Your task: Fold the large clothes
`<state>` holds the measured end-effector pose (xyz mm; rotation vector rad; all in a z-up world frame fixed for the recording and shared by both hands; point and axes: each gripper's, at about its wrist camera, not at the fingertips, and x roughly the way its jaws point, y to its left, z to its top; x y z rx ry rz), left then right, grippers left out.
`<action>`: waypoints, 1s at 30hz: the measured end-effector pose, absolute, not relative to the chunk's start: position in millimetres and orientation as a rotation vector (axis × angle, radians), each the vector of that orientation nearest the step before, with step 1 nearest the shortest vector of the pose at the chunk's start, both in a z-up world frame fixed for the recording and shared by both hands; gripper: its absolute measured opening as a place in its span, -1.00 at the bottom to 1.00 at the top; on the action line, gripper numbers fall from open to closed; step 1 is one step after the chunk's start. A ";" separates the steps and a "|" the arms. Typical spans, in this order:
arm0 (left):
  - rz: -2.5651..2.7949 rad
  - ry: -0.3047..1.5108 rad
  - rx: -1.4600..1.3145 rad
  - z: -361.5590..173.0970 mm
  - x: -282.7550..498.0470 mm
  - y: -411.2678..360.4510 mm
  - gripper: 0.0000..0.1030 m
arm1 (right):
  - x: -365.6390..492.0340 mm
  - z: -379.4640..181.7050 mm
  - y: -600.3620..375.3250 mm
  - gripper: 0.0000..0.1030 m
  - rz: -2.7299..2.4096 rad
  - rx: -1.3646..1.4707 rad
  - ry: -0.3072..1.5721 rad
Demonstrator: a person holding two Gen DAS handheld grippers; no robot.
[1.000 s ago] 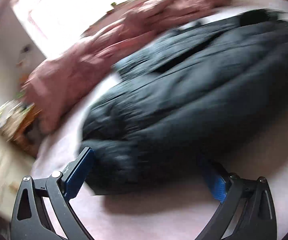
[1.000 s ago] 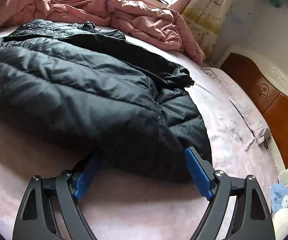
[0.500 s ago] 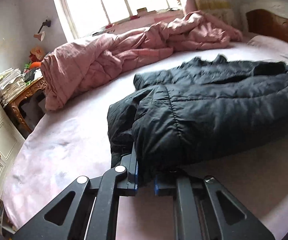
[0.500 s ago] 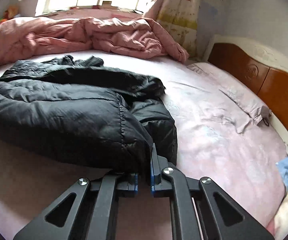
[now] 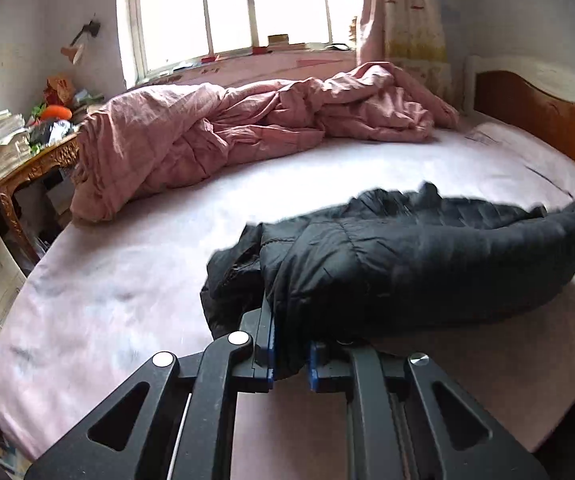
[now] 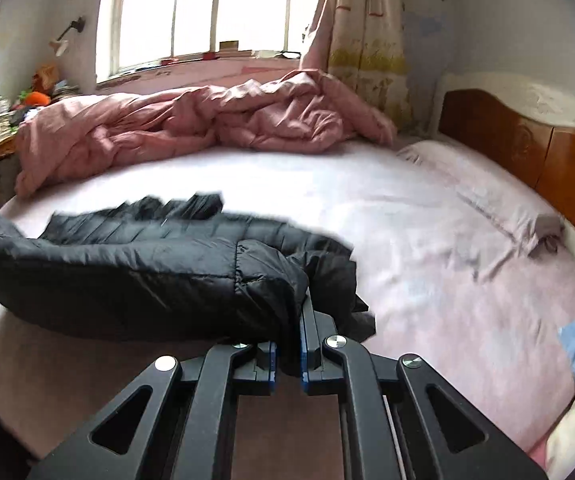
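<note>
A black quilted puffer jacket (image 5: 407, 264) lies across the pink sheet of the bed (image 5: 107, 288), its near edge lifted off the sheet. My left gripper (image 5: 289, 354) is shut on the jacket's near left corner, fabric pinched between the blue pads. In the right wrist view the same jacket (image 6: 135, 276) stretches off to the left, and my right gripper (image 6: 287, 354) is shut on its near right corner. The raised edge sags between the two grips, while the far part rests on the bed.
A crumpled pink duvet (image 5: 247, 128) is heaped along the far side of the bed under the window (image 5: 231, 12). A wooden headboard (image 6: 527, 152) and a flat pillow (image 6: 487, 200) stand at the right. A cluttered carved side table (image 5: 19, 160) is at the left.
Both grippers went from wide open around the jacket's near edge to shut on its corners, then rose with it. The views tipped up, so the window and duvet came into sight.
</note>
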<state>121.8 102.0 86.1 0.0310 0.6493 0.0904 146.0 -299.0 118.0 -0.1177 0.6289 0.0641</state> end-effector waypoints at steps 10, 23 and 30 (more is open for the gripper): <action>0.161 0.616 0.051 48.1 237.0 116.4 -0.25 | 302.3 72.7 -273.9 -0.80 -0.019 -0.120 0.679; 0.187 0.414 0.061 67.6 197.1 129.1 0.61 | 273.8 75.4 -334.7 0.46 -0.039 0.155 0.588; 0.167 0.258 -0.011 84.3 157.3 115.9 0.68 | 232.2 102.8 -319.1 0.59 0.128 0.125 0.465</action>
